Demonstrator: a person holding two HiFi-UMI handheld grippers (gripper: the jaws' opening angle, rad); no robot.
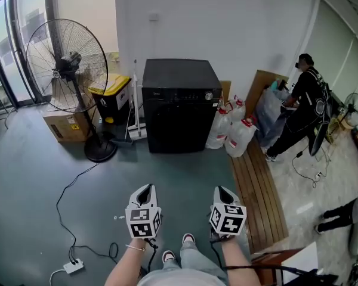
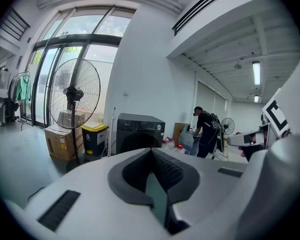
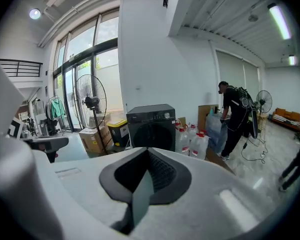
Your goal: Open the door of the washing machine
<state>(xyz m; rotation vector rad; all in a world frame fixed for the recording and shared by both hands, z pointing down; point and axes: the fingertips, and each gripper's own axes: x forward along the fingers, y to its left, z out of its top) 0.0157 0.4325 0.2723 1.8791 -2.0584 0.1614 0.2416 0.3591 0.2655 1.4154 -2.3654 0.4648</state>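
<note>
The black front-loading washing machine (image 1: 180,109) stands against the white wall across the floor, and its round door (image 1: 178,124) is closed. It also shows far ahead in the left gripper view (image 2: 139,133) and the right gripper view (image 3: 152,126). My left gripper (image 1: 144,189) and right gripper (image 1: 222,190) are held side by side low in the head view, well short of the machine and pointing toward it. Both are shut with nothing between their jaws, as the left gripper (image 2: 151,151) and the right gripper (image 3: 147,153) show in their own views.
A pedestal fan (image 1: 65,64), a cardboard box (image 1: 62,127) and a yellow-lidded bin (image 1: 110,97) stand left of the machine. Water jugs (image 1: 235,133) and a wooden plank strip (image 1: 262,189) lie to its right. A person (image 1: 301,106) bends there. A power strip (image 1: 73,267) and cable trail on the floor.
</note>
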